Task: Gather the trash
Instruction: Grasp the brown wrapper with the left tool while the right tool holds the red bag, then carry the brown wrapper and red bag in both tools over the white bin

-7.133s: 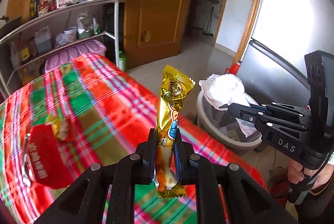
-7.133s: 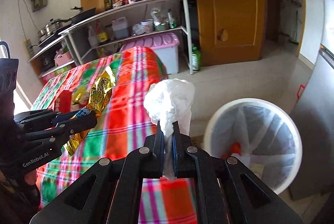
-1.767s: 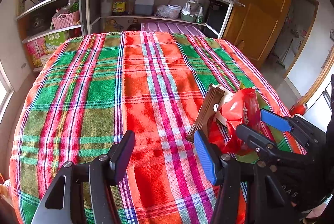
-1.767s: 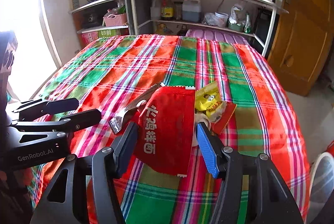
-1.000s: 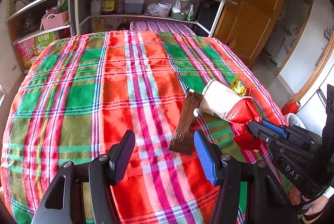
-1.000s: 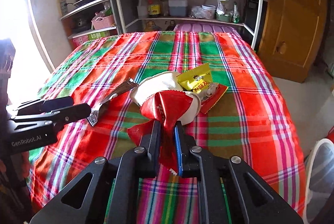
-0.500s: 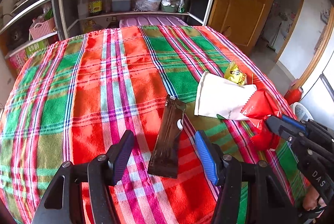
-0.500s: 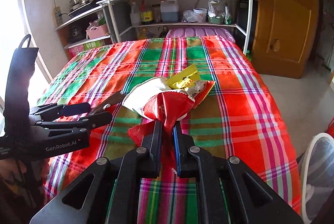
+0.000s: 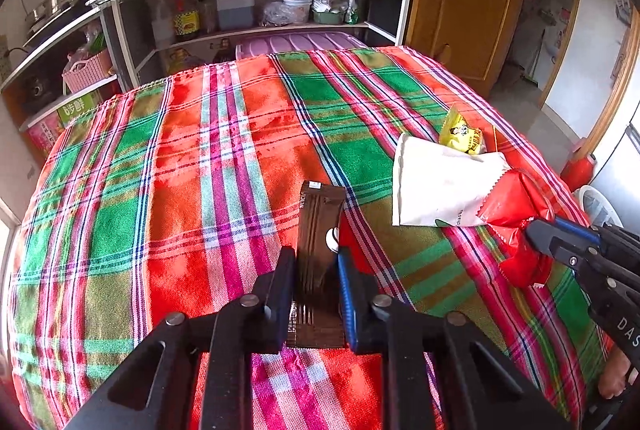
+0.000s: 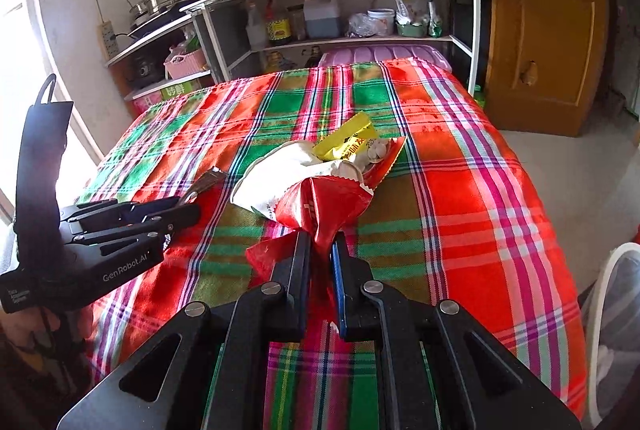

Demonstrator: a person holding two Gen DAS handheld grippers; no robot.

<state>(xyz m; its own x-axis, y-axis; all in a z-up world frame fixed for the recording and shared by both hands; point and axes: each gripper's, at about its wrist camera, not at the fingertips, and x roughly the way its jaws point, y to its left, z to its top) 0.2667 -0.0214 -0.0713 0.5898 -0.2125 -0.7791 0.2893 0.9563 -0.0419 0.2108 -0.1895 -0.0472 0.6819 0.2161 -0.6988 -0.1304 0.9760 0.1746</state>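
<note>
Left tongs (image 9: 316, 270): matte black plastic arms with silver round screws, one finger (image 9: 347, 294) faced in blue; its body reads "GenRobot.AI" in white and carries a tall black upright with a loop on top. Right tongs (image 10: 320, 262): same black build, silver screws, blue-faced finger (image 10: 338, 282), white "DAS" lettering.

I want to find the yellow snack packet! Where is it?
The yellow packet lies on the checked tablecloth, in the middle of the right wrist view, tucked against the far side of the red and white bag.
</note>
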